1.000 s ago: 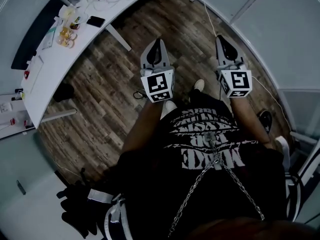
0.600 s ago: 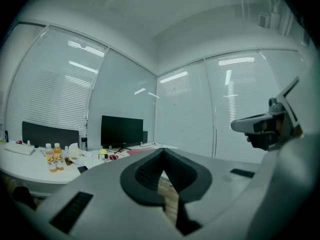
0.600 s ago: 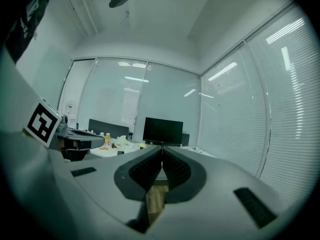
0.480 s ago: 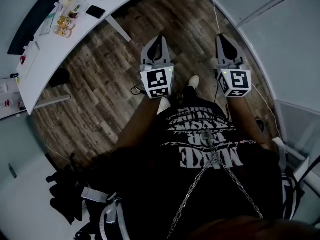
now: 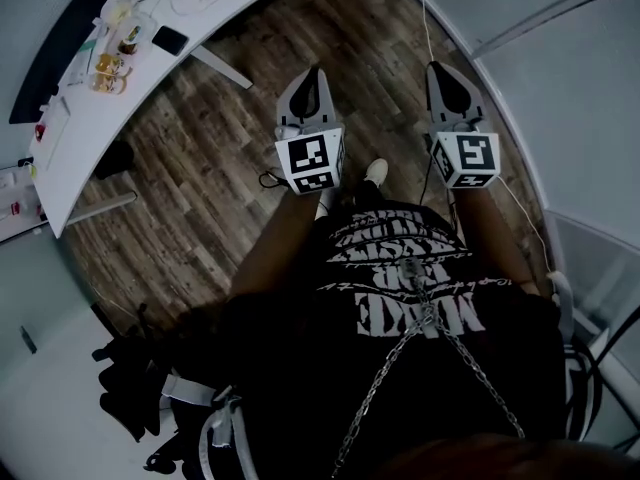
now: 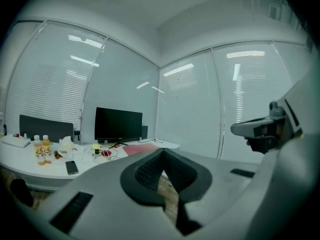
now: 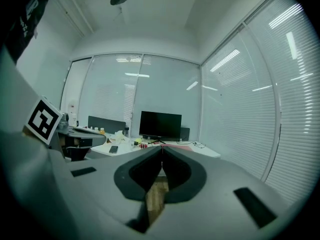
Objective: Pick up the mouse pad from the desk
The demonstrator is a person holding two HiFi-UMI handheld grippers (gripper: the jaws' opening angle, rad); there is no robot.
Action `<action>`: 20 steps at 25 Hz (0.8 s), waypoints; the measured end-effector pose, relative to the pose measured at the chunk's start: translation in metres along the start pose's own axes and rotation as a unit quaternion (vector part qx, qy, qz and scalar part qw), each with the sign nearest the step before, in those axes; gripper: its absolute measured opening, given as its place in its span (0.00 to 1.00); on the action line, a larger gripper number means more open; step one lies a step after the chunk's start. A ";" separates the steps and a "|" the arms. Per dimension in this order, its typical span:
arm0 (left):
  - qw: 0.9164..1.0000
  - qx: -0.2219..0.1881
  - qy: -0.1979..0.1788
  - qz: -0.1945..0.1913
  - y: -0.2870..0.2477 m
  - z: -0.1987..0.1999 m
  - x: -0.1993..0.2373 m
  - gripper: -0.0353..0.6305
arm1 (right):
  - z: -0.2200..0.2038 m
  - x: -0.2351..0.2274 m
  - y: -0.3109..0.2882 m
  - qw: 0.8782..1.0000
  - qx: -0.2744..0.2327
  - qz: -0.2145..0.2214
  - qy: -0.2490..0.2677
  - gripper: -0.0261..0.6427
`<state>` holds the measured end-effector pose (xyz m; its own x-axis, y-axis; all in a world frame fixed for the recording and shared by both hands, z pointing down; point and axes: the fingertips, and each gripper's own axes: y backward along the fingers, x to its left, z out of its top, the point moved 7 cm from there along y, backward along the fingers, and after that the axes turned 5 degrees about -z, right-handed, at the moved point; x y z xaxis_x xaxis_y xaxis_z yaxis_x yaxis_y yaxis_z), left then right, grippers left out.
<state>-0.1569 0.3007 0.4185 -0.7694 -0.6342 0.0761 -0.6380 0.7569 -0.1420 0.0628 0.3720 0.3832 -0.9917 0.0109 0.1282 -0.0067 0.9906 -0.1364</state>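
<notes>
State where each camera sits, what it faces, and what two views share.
Head view: on the person's head, facing steeply down; floor, torso, left gripper, right gripper.
Left gripper view: on that gripper, facing the desk past its shut jaws; right gripper at right.
Right gripper view: same; left gripper's cube at left.
Shared: both gripper views show the monitor.

The head camera looks steeply down over the person's [image 5: 400, 348] chest at the floor [image 5: 200, 168], with the desk [image 5: 70, 158] well off at upper left. The left gripper [image 5: 318, 76] and right gripper [image 5: 438, 68] each carry a camera facing level along the jaws toward that desk from afar. All three views share the desk and the phone [image 5: 170, 40] on it. Only the gripper views show the monitor [image 6: 118, 125] standing on it.
</notes>
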 end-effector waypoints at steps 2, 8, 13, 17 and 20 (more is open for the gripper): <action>1.000 -0.002 0.001 0.001 -0.015 0.002 -0.013 0.06 | -0.001 -0.017 -0.006 1.000 -0.003 0.005 -0.001 0.04; 1.000 -0.008 0.006 0.022 -0.042 0.015 -0.038 0.06 | 0.003 -0.061 -0.021 1.000 -0.020 0.023 0.000 0.04; 0.999 -0.013 -0.011 0.038 -0.054 0.030 -0.048 0.06 | 0.006 -0.086 -0.027 0.999 -0.030 0.030 -0.013 0.04; 0.999 -0.018 -0.021 0.044 -0.061 0.044 -0.049 0.06 | 0.012 -0.093 -0.036 0.999 -0.037 0.035 -0.016 0.04; 0.999 -0.015 -0.024 0.041 -0.066 0.043 -0.051 0.06 | 0.011 -0.096 -0.039 0.998 -0.037 0.036 -0.019 0.04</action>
<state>-0.0739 0.2760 0.3813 -0.8170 -0.5763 0.0186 -0.5743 0.8104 -0.1161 0.1571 0.3303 0.3652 -0.9933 0.0794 0.0836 0.0736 0.9948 -0.0709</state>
